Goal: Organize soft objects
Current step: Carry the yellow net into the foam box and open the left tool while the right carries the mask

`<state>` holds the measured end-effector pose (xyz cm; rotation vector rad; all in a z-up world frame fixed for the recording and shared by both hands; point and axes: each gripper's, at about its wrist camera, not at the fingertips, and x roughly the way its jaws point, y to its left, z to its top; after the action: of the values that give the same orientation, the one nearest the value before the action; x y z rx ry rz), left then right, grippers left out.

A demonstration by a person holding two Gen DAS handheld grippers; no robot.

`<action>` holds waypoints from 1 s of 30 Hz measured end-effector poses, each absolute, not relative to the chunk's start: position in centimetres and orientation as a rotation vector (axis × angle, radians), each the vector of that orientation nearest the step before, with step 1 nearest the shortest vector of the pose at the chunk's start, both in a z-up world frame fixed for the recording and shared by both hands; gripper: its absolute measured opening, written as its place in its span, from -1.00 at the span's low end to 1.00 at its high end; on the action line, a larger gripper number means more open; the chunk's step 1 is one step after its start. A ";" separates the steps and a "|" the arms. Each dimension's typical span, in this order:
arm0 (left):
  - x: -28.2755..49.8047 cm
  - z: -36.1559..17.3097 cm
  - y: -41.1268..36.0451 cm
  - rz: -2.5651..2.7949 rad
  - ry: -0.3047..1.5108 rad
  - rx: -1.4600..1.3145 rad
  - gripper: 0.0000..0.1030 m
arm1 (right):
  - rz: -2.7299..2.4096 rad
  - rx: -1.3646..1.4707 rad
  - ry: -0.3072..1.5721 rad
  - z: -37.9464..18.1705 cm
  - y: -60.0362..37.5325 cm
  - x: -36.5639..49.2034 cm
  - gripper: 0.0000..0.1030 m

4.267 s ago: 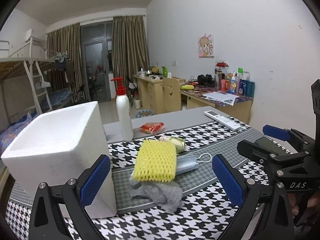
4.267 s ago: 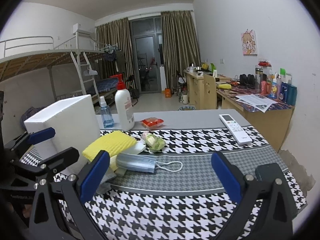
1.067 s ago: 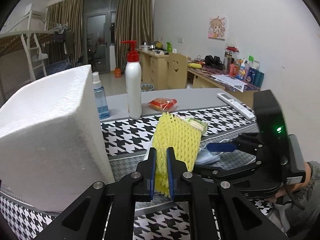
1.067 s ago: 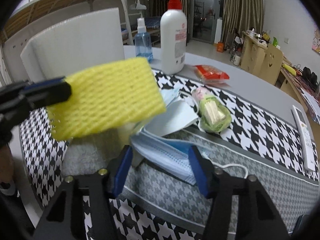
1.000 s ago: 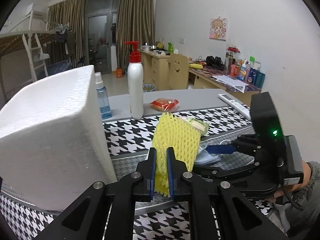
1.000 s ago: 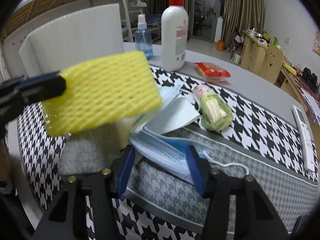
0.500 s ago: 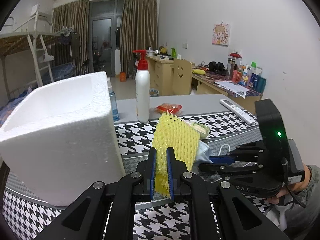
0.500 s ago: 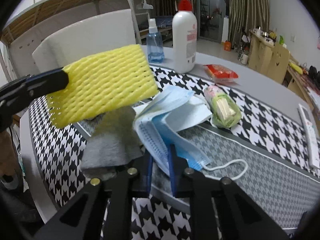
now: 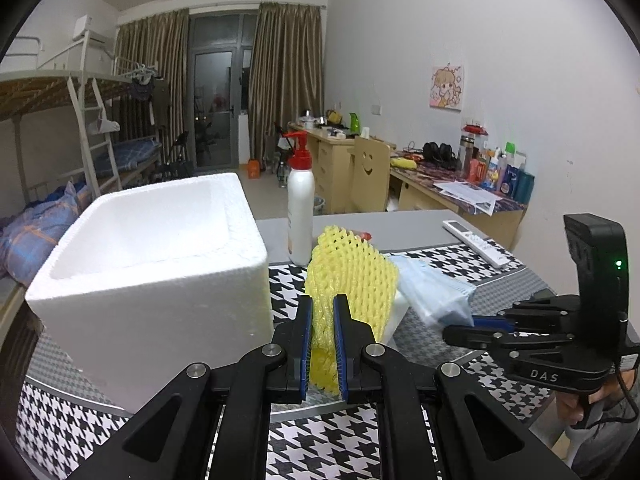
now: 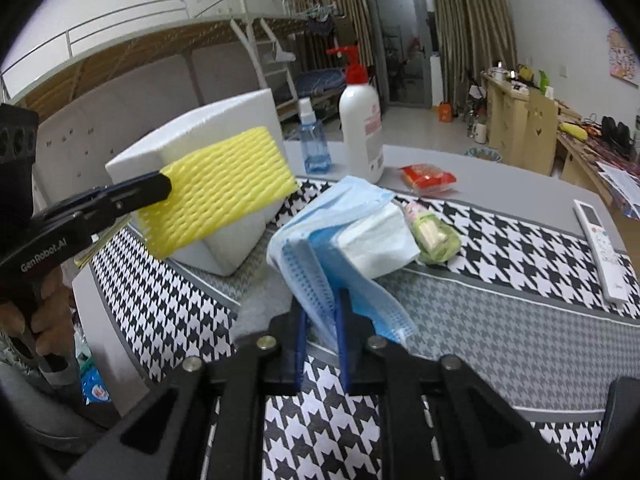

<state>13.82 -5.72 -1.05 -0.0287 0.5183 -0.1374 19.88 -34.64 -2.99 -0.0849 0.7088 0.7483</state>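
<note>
A white foam box (image 9: 152, 264) is filling the left half of the left wrist view, sitting on the houndstooth tablecloth (image 9: 328, 452) with its open top facing up — what shows of its hollow interior is bare white. In the right wrist view the same box (image 10: 224, 120) is standing in the upper left, behind the lifted net.

The yellow foam net (image 9: 348, 280) is rising from the centre of the left wrist view, its mesh flattened and creased where the left gripper (image 9: 322, 354) is pinching it, the blue pads pressed tight against its lower edge. It is hanging in the air just right of the box's near corner. From the right wrist camera the net (image 10: 218, 192) is reading as a flat ribbed rectangle, tilted, at left of centre.

The right gripper (image 10: 320, 344) is clamping a bundle of pale blue face masks (image 10: 344, 232) at frame centre — pleated, folded over one another, fanning upward above the cloth.

Behind them a white pump bottle (image 10: 360, 128) with a red head, a small blue spray bottle (image 10: 314, 148), a red snack packet (image 10: 428, 178), a green-wrapped packet (image 10: 434, 236) and a white remote (image 10: 600, 248) are lying on the table.
</note>
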 end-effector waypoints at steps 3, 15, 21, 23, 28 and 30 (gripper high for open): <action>13.6 -0.6 -5.5 -0.140 0.505 -0.023 -0.79 | 0.739 -0.079 0.688 -2.5 -34.6 19.4 -0.68; 12.4 1.2 -4.7 -0.169 0.432 -0.010 -0.79 | 0.713 -0.024 0.597 0.2 -34.7 17.2 -0.68; 11.9 2.3 -4.1 -0.169 0.401 -0.013 -0.79 | 0.700 -0.028 0.551 1.7 -34.5 16.5 -0.68; 11.8 2.6 -3.9 -0.161 0.393 -0.015 -0.79 | 0.701 -0.023 0.538 2.1 -34.5 16.4 -0.68; 11.3 3.4 -3.5 -0.147 0.361 -0.010 -0.79 | 0.700 -0.011 0.501 3.3 -34.4 16.5 -0.68; 11.1 3.7 -3.3 -0.142 0.350 -0.012 -0.79 | 0.699 -0.011 0.489 3.7 -34.2 16.4 -0.68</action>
<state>11.10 -3.31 3.69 -0.0121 0.3501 -0.1416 16.43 -34.21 3.68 -0.0110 0.4888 0.6990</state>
